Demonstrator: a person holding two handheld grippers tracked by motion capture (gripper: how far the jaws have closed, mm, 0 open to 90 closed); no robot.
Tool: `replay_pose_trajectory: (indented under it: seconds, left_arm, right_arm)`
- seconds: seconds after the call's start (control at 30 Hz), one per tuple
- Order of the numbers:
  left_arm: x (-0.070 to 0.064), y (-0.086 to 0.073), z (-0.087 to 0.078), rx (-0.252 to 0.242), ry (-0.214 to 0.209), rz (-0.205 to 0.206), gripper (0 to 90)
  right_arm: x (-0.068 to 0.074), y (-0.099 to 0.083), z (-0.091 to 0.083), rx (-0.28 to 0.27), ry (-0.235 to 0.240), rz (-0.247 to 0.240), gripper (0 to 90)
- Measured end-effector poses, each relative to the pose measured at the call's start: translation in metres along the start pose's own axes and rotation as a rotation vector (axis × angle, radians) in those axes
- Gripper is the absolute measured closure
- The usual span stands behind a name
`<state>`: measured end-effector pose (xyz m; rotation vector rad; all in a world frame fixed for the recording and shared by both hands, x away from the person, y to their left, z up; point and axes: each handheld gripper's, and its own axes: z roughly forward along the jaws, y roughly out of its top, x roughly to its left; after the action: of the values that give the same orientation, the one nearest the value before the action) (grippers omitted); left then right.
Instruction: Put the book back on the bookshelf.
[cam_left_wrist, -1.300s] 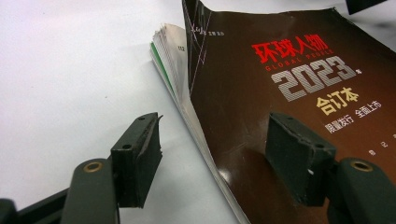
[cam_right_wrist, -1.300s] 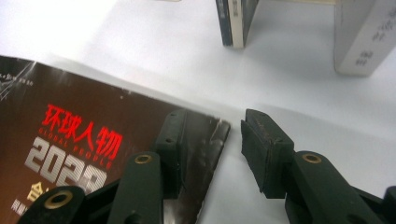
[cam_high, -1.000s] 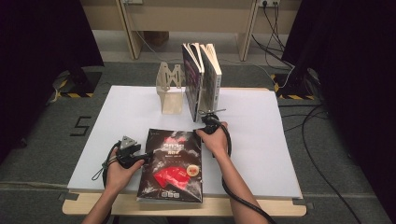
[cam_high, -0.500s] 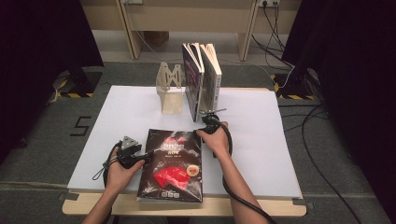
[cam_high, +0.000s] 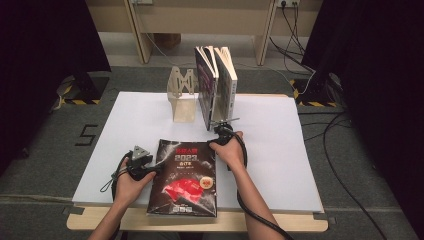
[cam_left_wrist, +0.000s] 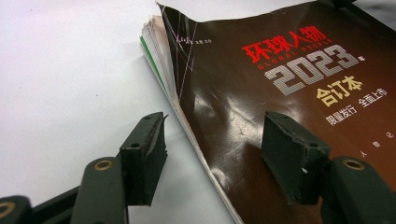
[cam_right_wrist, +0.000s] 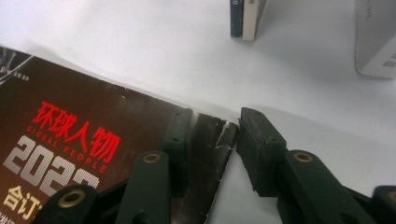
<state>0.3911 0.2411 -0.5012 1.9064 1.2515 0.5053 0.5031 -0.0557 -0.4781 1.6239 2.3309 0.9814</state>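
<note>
Left hand-held gripper (cam_high: 140, 161) sits with jaws spread across the magazine's (cam_high: 184, 177) left edge; the right hand-held gripper (cam_high: 223, 131), also spread, straddles its far right corner. Under both lies the bench's (cam_high: 280, 150) white sheet. Beyond the right one, books (cam_high: 216, 85) stand beside a bookend (cam_high: 182, 97); grey carpet (cam_high: 50, 135) and dark curtains surround.

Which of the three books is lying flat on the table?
The dark book with the red picture, nearest the person between both hand-held grippers. The other two books stand upright beside the bookend.
</note>
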Motion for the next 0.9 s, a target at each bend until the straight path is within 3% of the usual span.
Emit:
replay_pose_trajectory:
  seconds: [0.1, 0.17, 0.33, 0.4, 0.6, 0.9]
  left_arm:
    - [0.000, 0.000, 0.000, 0.002, -0.001, 0.002, 39.5]
    - [0.000, 0.000, 0.000, 0.003, -0.001, 0.008, 39.8]
    - [-0.001, 0.000, 0.000, 0.002, -0.007, 0.013, 41.3]
    - [-0.001, 0.000, 0.000, -0.001, -0.008, 0.013, 42.9]
    - [-0.002, 0.000, 0.000, -0.002, -0.007, 0.022, 45.0]
    - [-0.001, 0.000, -0.001, -0.004, -0.011, 0.023, 47.9]
  right_arm:
    - [-0.001, -0.004, 0.000, -0.030, -0.005, 0.011, 71.6]
    - [-0.003, -0.006, -0.001, -0.046, 0.005, 0.048, 74.4]
    - [-0.006, -0.007, -0.001, -0.053, 0.019, 0.079, 76.1]
    - [-0.010, -0.006, -0.002, -0.041, 0.058, 0.123, 75.9]
    - [-0.004, -0.004, -0.004, 0.005, 0.068, 0.115, 66.1]
    - [-0.002, -0.004, -0.004, 0.011, 0.047, 0.124, 71.3]
